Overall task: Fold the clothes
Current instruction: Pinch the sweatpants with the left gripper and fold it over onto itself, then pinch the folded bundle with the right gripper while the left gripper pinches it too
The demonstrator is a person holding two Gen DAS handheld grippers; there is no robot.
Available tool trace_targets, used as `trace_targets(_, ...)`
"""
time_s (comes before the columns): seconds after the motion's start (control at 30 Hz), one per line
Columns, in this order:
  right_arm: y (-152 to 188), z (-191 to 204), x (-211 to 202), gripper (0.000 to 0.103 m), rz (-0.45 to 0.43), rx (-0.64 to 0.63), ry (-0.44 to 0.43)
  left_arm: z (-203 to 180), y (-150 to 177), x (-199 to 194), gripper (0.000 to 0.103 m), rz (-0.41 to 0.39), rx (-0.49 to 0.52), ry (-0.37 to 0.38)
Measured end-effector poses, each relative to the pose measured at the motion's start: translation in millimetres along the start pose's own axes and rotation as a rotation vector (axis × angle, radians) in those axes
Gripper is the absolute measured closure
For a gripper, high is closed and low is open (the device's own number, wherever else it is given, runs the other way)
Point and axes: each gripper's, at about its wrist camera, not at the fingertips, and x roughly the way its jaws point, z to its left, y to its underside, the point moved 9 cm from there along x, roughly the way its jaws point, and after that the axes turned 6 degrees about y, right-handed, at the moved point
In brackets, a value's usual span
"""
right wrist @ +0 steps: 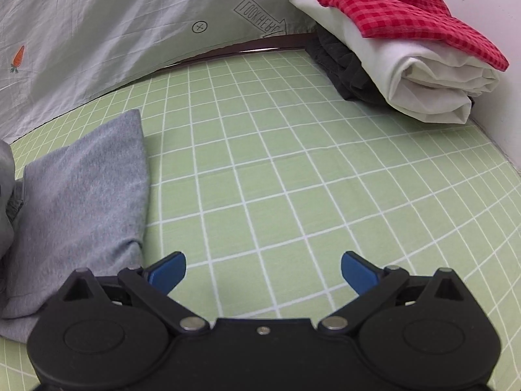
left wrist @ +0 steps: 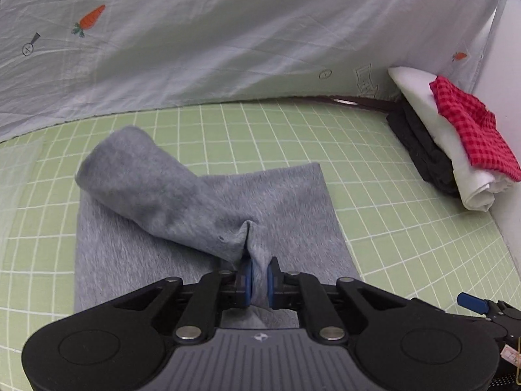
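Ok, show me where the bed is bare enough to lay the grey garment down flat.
The widest bare stretch of green sheet lies between the grey garment and the folded stack, ahead of the open right hand-held gripper. A thinner strip runs behind the garment, along the hanging cloth. The far right corner is crowded with the stack.

I see open green grid cloth (right wrist: 276,169) mid-frame. A folded pile (right wrist: 407,65) blocks the upper right; the grey garment (right wrist: 84,195) crowds the left.
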Motion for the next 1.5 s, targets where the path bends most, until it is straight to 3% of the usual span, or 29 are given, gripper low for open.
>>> trace_targets(0.03, 0, -4, 2, 0.0, 0.002, 0.007, 0.001, -1, 9, 15, 0.085, 0.051, -0.01, -0.002)
trace_targets(0.1, -1, -13, 5, 0.0, 0.005, 0.022, 0.003, -3, 18, 25, 0.081, 0.064, -0.017, -0.003)
trace_targets(0.2, -2, -27, 11, 0.0, 0.011, 0.044, 0.006, -8, 17, 17, 0.054, 0.057, -0.042, 0.043)
trace_targets(0.37, -6, -11, 7, 0.0, 0.007, 0.057, -0.017, -7, 3, -26, 0.039, -0.021, -0.039, 0.058)
trace_targets(0.43, -9, 7, 2, 0.0, -0.011, 0.041, -0.037, 2, -2, -48, 0.027, -0.07, -0.037, 0.054)
trace_targets(0.5, -12, 25, -3, 0.0, -0.03, 0.025, -0.058, 21, -8, -72, 0.024, -0.118, -0.036, 0.014)
trace_targets(0.6, -17, 52, -11, 0.0, -0.057, 0.0, -0.089, 56, -11, -90, 0.02, -0.136, -0.014, -0.122)
trace_targets(0.77, -26, 113, -20, 0.0, -0.097, -0.08, -0.165, 117, -8, -85, 0.018, -0.078, -0.055, -0.254)
trace_targets(0.93, -33, 175, -23, 0.0, -0.091, -0.156, -0.248, 153, 0, -74, 0.014, -0.047, -0.103, -0.234)
trace_targets(1.13, -30, 221, -26, 0.002, -0.039, -0.207, -0.338, 157, 13, -64, 0.013, -0.052, -0.164, -0.161)
trace_targets(1.3, -16, 239, -8, 0.015, 0.046, -0.228, -0.359, 166, 19, -62, 0.012, -0.049, -0.189, -0.124)
trace_targets(1.47, -9, 249, -11, 0.044, 0.057, -0.251, -0.409, 169, 20, -58, 0.009, -0.048, -0.205, -0.104)
trace_targets(1.5, -9, 249, -13, 0.055, 0.051, -0.264, -0.399, 169, 21, -58, 0.009, -0.05, -0.209, -0.102)
